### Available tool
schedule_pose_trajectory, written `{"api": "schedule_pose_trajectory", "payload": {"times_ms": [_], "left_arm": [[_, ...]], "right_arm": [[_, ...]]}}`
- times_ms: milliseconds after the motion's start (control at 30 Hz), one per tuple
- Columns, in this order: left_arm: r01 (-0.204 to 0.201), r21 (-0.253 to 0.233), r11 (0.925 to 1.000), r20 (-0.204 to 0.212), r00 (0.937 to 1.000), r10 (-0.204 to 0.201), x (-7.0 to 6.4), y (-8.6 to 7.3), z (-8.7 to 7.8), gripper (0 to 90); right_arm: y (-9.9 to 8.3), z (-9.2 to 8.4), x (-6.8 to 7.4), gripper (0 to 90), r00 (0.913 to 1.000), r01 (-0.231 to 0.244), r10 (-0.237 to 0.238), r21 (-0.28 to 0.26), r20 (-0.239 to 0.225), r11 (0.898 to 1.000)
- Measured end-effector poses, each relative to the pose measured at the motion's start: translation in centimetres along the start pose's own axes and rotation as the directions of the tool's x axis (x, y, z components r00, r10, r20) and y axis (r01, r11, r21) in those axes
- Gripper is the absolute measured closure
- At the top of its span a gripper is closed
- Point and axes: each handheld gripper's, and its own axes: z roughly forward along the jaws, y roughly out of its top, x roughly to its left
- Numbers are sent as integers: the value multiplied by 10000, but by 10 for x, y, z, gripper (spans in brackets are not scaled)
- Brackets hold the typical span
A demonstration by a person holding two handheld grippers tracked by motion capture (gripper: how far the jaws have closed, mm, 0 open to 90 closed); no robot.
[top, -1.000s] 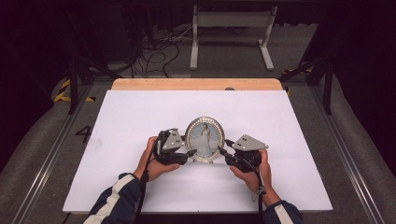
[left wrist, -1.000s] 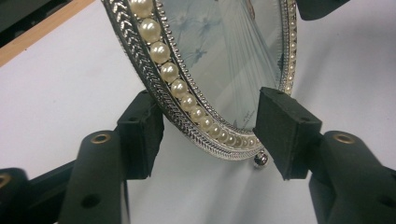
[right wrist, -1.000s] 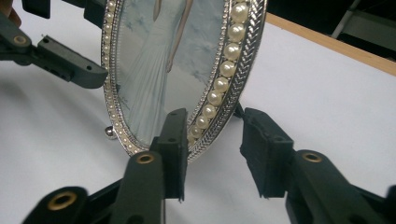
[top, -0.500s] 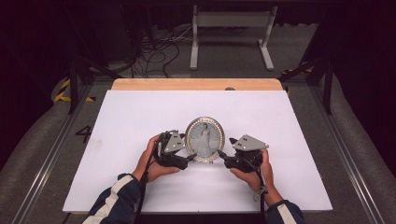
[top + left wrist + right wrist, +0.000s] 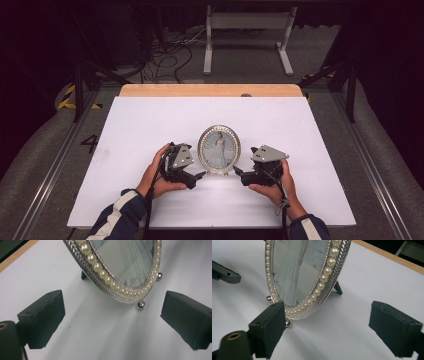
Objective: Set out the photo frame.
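An oval silver picture frame (image 5: 219, 149) rimmed with pearls stands upright on the white table top (image 5: 150, 125), resting on small ball feet (image 5: 141, 304) and a back strut (image 5: 337, 288). It holds a photo of a figure in a long pale dress. My left gripper (image 5: 200, 175) sits at the frame's lower left and my right gripper (image 5: 235, 172) at its lower right. Both have just been opening their jaws. In the left gripper view the frame (image 5: 125, 262) stands ahead of the left gripper (image 5: 115, 320), untouched. The right gripper (image 5: 332, 327) stands wide, the frame (image 5: 294, 272) just beyond its left jaw.
A wooden strip (image 5: 210, 90) runs along the table's far edge. Behind it on the floor are a white metal stand (image 5: 247, 35) and loose cables (image 5: 165, 50). A jaw of the left gripper (image 5: 224, 273) shows at the left of the right gripper view.
Both grippers have let go of the frame's lower sides and drawn slightly back toward the person. The frame stays standing in place.
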Motion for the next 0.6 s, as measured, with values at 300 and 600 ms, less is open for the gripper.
{"api": "schedule_pose_trajectory", "payload": {"times_ms": [300,600], "left_arm": [[-252,33,9997,-7,9997,252,-2,-5,-9,55],[-232,135,9996,-188,9995,234,0,-15,-17,58]], "right_arm": [[-2,1,2,130,9999,153,-153,-1,-79,9999],[-7,0,2,136,9997,235,-235,128,-9,9996]]}}
